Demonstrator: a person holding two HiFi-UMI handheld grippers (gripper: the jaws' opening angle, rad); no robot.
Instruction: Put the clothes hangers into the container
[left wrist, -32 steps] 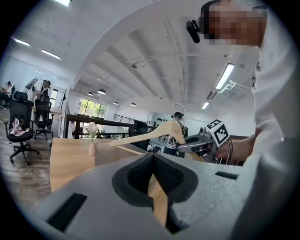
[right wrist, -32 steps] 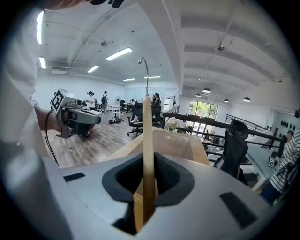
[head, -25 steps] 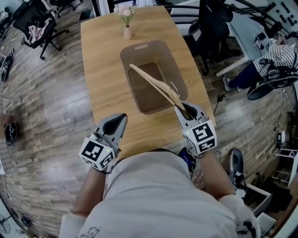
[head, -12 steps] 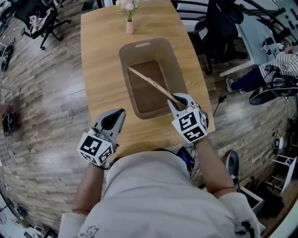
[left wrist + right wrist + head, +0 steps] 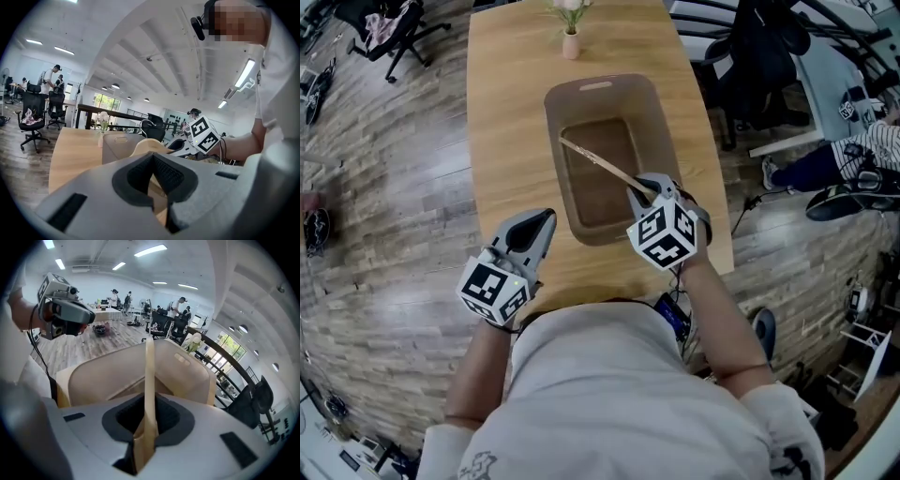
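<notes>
Placing the hanger (image 5: 600, 161) into the container (image 5: 598, 86)
Clamped firmly by the right hand-held gripper (image 5: 649, 187), it should be laid flat inside the container before release.

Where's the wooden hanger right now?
In the head view, the light wooden clothes hanger is clamped in the right hand-held gripper at the brown plastic container's near right rim, slanting across its inside toward the far left.

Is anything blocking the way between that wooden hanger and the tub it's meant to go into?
Nothing visible does. The right tongs hold the hanger slanting across the mouth of the open tub. The tub has no lid, and nothing else shows inside it.
</notes>
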